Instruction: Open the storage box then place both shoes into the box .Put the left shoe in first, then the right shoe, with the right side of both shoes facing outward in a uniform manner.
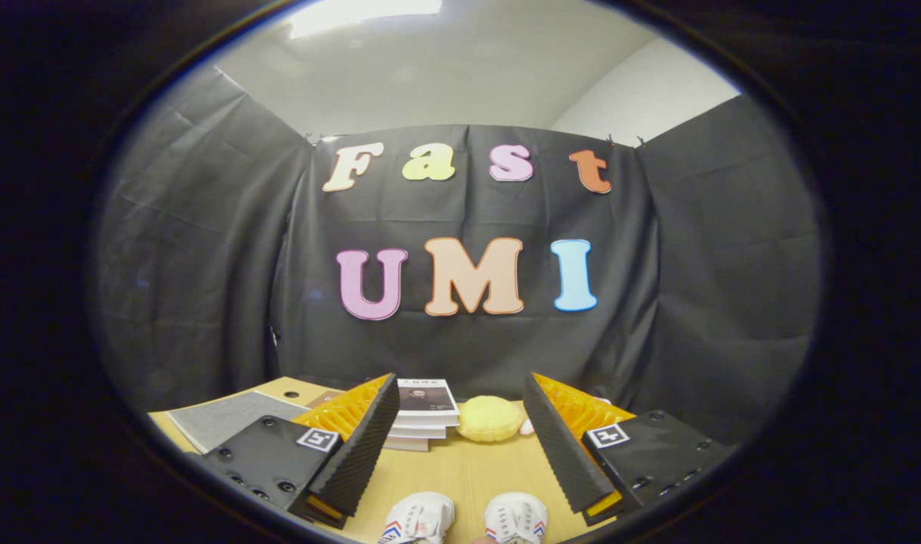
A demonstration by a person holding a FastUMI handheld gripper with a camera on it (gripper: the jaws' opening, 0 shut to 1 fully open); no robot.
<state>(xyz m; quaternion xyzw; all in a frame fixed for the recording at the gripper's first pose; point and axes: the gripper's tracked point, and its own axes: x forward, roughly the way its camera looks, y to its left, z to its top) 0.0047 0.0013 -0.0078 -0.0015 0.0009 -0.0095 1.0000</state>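
Hand-held gripper [460, 446] hanging above the light wooden table [468, 472] with fingers spread wide, nothing between them, aimed level at the booth wall. Pair of white sneakers with red and blue side stripes [468, 520] sitting low down between the fingers and nearer than the tips, toes pointing away toward the wall, side by side and just apart. So long axis of each shoe running roughly along the gripper's own forward line, which means tipping down and pulling back a bit before any grab, probably. Storage box nowhere spotted from this angle, so can't tell which way to swing for the lid. Beyond the fingertips: small stack of white paperback books [424, 417], a round pale yellow plush cushion [489, 418] just beside it, and a grey sheet [222, 418] off past the left finger.
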